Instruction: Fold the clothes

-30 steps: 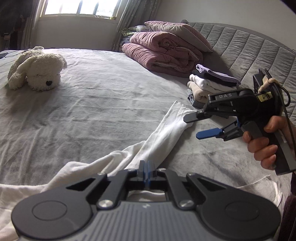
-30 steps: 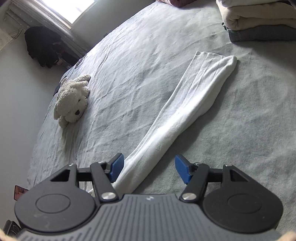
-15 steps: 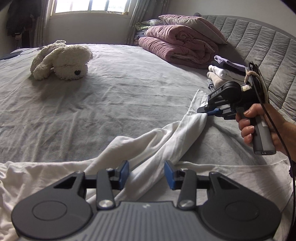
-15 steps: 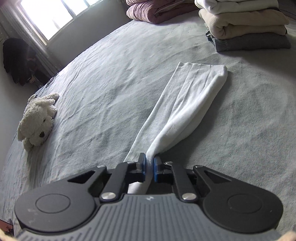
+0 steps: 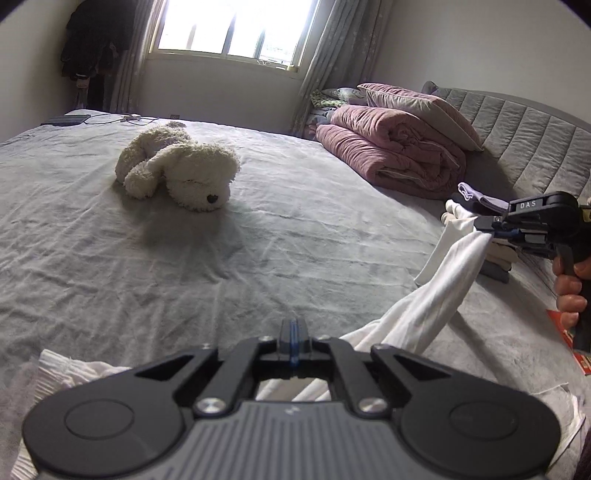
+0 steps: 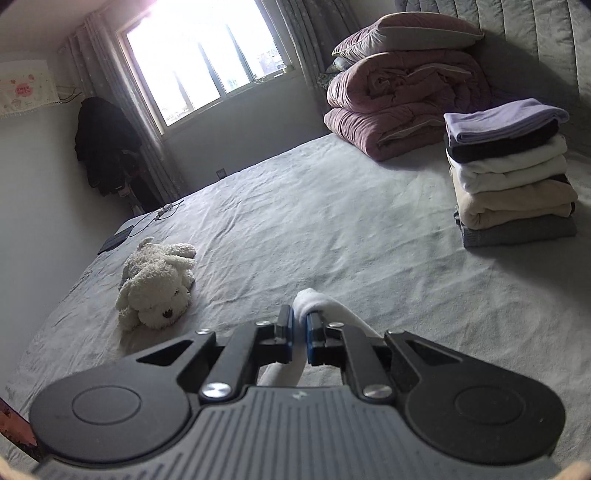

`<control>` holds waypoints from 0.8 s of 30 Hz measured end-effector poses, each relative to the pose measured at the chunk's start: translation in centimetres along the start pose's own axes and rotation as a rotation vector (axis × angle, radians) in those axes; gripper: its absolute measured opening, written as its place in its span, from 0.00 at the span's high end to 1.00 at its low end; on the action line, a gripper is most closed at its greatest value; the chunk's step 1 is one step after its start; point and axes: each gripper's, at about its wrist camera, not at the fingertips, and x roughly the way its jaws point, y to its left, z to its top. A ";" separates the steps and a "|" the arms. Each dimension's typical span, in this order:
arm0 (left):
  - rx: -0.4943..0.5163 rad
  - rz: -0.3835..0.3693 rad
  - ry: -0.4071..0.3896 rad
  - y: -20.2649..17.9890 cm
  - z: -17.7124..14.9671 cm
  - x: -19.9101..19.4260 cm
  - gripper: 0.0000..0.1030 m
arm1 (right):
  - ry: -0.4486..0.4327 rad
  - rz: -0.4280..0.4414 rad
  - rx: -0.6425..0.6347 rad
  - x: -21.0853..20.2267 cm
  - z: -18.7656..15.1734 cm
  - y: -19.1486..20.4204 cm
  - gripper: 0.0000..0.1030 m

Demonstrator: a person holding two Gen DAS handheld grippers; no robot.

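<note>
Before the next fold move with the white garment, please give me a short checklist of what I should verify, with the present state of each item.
1. Right claw shut on the white sleeve: ok.
2. Left claw shut, white garment under it: whether it pinches cloth, cannot tell.
3. Sleeve lifted off the grey bed sheet: ok.
4. Plush dog apart from the garment: ok.
5. Stack of folded clothes upright, apart from the sleeve: ok.
6. Garment body lying flat: cannot tell, mostly hidden.

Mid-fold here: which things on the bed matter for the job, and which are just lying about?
Job:
white garment, sleeve pinched by right hand-held gripper
left hand-held gripper, shut
folded clothes stack

Lying about:
plush dog
pink quilt
pillow
</note>
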 end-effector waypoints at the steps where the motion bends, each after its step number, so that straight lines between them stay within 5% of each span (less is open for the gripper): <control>1: -0.014 -0.005 0.005 0.4 0.2 -0.4 1.00 | -0.008 0.003 -0.013 -0.8 0.1 0.4 0.91; 5: -0.070 -0.015 0.031 2.1 1.0 -1.8 1.00 | -0.044 0.001 -0.083 -4.3 0.0 2.2 0.91; 8: -0.132 0.046 0.089 4.0 1.0 -2.4 0.97 | -0.055 -0.021 -0.160 -6.6 -0.7 3.4 0.91; 13: -0.272 0.135 0.147 7.9 0.9 -4.2 0.73 | -0.030 -0.060 -0.228 -9.2 -2.8 3.9 0.90; 24: -0.301 0.302 0.225 10.5 -0.5 -6.3 0.53 | 0.156 -0.194 -0.170 -7.9 -9.5 -1.9 0.88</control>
